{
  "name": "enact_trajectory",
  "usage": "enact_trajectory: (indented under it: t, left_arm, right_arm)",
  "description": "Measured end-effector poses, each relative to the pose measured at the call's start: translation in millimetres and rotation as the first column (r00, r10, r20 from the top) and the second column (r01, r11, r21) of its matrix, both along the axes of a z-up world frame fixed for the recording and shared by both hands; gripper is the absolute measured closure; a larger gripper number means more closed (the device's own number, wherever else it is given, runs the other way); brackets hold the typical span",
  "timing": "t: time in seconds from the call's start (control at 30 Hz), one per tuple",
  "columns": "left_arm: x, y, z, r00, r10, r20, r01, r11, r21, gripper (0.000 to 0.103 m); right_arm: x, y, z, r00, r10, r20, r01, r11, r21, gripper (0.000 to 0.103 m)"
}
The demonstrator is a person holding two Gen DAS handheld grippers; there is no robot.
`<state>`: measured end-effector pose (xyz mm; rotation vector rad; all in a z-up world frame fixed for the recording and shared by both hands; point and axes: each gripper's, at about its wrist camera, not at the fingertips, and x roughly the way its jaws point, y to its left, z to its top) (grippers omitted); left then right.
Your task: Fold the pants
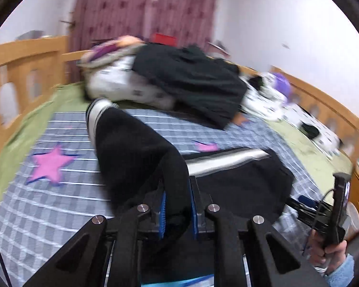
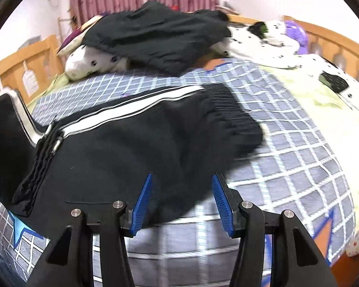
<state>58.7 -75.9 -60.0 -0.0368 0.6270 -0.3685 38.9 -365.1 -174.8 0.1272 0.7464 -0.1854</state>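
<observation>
Black pants (image 2: 143, 148) with a white side stripe (image 2: 131, 114) lie on the checked blanket (image 2: 287, 155); the gathered waistband (image 2: 234, 119) points right. My left gripper (image 1: 177, 191) is shut on a fold of one pant leg (image 1: 136, 148), which hangs lifted above the bed with its white-striped cuff (image 1: 95, 112) at the far end. In the right wrist view that raised leg (image 2: 4, 124) shows at the left edge. My right gripper (image 2: 182, 181) stands open just over the near edge of the pants, its blue pads clear of the cloth.
Another black garment (image 1: 191, 79) lies over spotted pillows (image 2: 83, 64) at the head of the bed. Wooden rails (image 1: 24, 55) run along both sides. Spotted bedding (image 2: 263, 40) and a purple item (image 2: 296, 33) sit at the far right. A hand (image 1: 330, 256) grips a handle at lower right.
</observation>
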Motion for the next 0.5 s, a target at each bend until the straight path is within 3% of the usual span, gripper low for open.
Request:
enact_trajectory:
  t: [0.07,0.2,0.3,0.37,0.5]
  left_arm:
    - [3.1,-30.7,-14.3,0.998,-0.054,-0.030,0.054,0.999,-0.005,0.089]
    - [13.2,-87.8,-67.9,0.977,-0.132,-0.167,0.127,0.991,-0.041,0.090]
    - [12.8,-115.4,-103.0,0.968,-0.139,-0.207,0.149,0.988,0.030,0.090]
    - [6.8,-115.1,-107.6,0.971,-0.143,-0.192,0.156,0.986,0.054,0.089]
    - [-2.8,-89.5,-85.3,0.960,-0.196,-0.198,0.195,0.980,-0.025,0.081]
  right_arm:
    - [-9.9,-19.5,-0.2,0.999,-0.041,0.011,0.040,0.999,0.032,0.052]
    - [-24.2,-46.3,-8.0,0.996,-0.088,-0.002,0.087,0.991,0.098,0.052]
    - [-29.8,-50.6,-11.0,0.995,-0.098,-0.002,0.097,0.992,0.081,0.052]
    - [-29.2,-49.4,-12.0,0.996,-0.084,-0.002,0.084,0.994,0.076,0.052]
    - [-23.6,-39.7,-13.2,0.999,-0.032,-0.003,0.032,0.994,0.100,0.052]
